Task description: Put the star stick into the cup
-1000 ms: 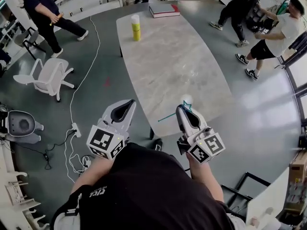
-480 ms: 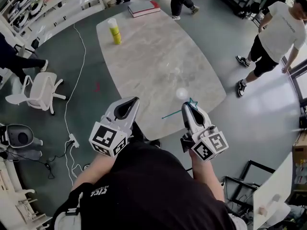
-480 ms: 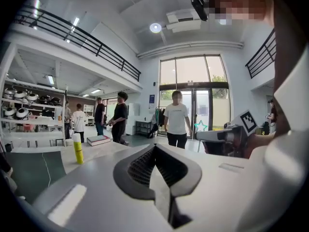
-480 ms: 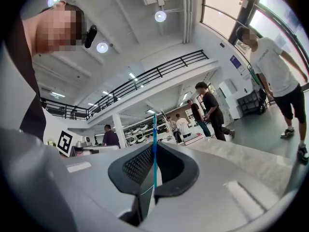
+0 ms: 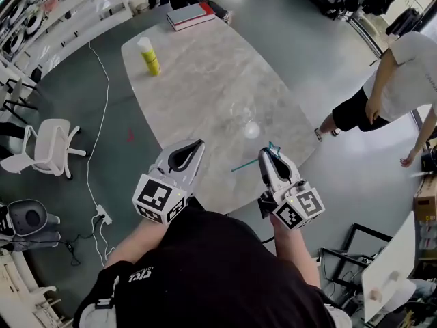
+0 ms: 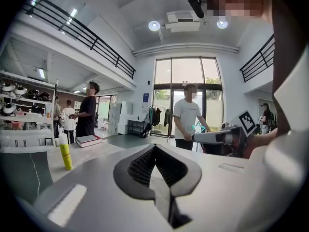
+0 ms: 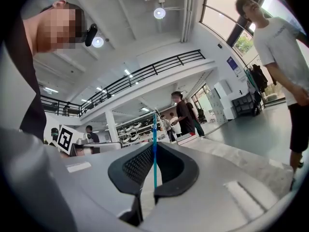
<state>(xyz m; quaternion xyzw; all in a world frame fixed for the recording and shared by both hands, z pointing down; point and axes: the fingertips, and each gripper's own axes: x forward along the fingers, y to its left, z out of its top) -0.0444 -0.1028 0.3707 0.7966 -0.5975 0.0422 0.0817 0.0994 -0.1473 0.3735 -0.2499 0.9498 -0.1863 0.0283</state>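
A thin teal star stick (image 5: 251, 160) is clamped in my right gripper (image 5: 267, 152), its star (image 5: 274, 147) at the fingertips and the shaft running out to the left. In the right gripper view the stick (image 7: 154, 151) stands upright between the shut jaws. A clear cup (image 5: 244, 117) stands on the marble table (image 5: 205, 80), just beyond both grippers. My left gripper (image 5: 196, 144) hovers over the table's near edge, shut and holding nothing. The left gripper view shows the right gripper (image 6: 217, 138) with the star (image 6: 197, 127) at its tip.
At the table's far end stand a yellow bottle (image 5: 149, 57) and a red-and-white book (image 5: 190, 14). A person in a white shirt (image 5: 396, 80) stands close to the table's right side. A white chair (image 5: 44, 149) and a cable (image 5: 95, 121) are on the floor at left.
The table and the cup have drawn nearer in the head view as both grippers moved toward them. The stick stays clamped in the right gripper. People in the room have shifted.
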